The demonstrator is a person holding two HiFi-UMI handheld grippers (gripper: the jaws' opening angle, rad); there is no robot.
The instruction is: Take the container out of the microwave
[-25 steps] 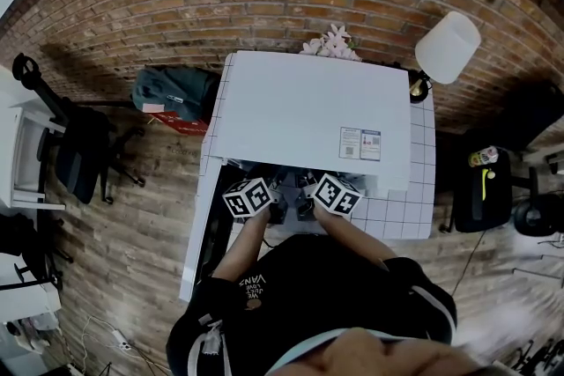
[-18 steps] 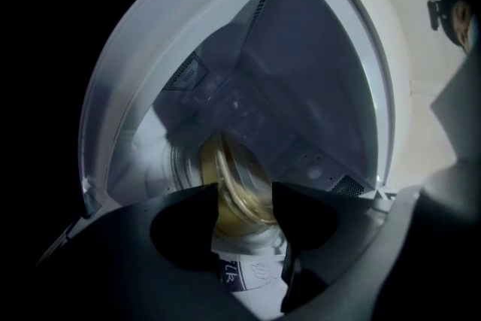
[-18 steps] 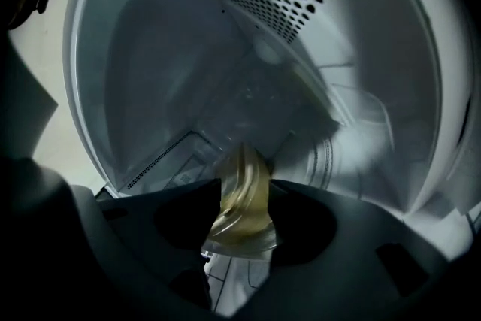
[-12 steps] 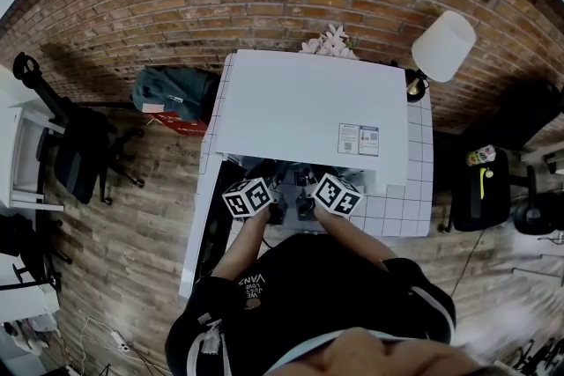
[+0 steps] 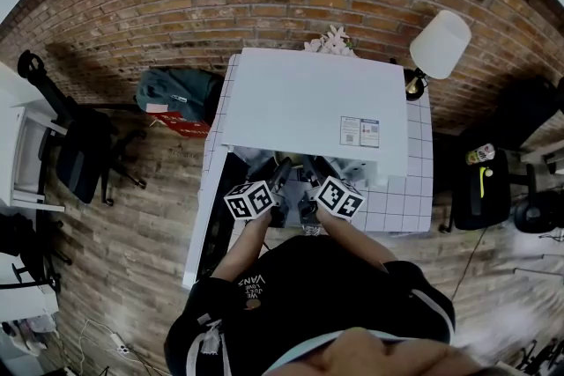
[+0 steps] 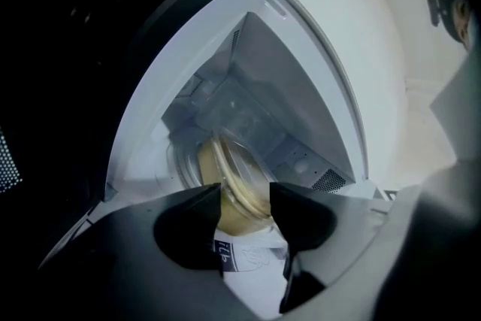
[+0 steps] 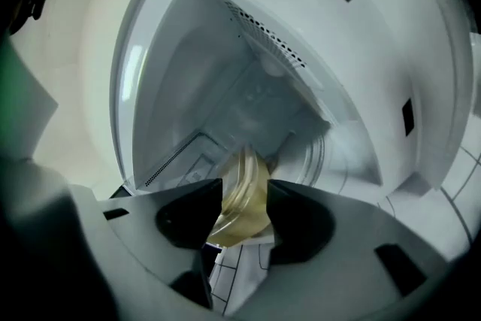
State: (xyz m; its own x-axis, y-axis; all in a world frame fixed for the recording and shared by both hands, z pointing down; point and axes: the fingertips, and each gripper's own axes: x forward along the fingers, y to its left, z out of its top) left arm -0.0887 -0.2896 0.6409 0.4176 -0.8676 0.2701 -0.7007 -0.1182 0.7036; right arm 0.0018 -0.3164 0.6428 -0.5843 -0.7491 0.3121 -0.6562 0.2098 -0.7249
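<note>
Left gripper view shows the left gripper [image 6: 245, 193] with its fingers just drawn in onto one side of the clear lidded container [image 6: 231, 171] of yellowish food, which is still inside the open microwave [image 6: 301, 71], near its mouth. The right gripper [image 7: 245, 195] has just closed likewise on the opposite side. Whether the container is already lifted is hard to tell. The pulling-out step is in hand. Next, I judge, both hands must draw back together, keeping it level, and set it on the tiled surface [image 5: 401, 211].
</note>
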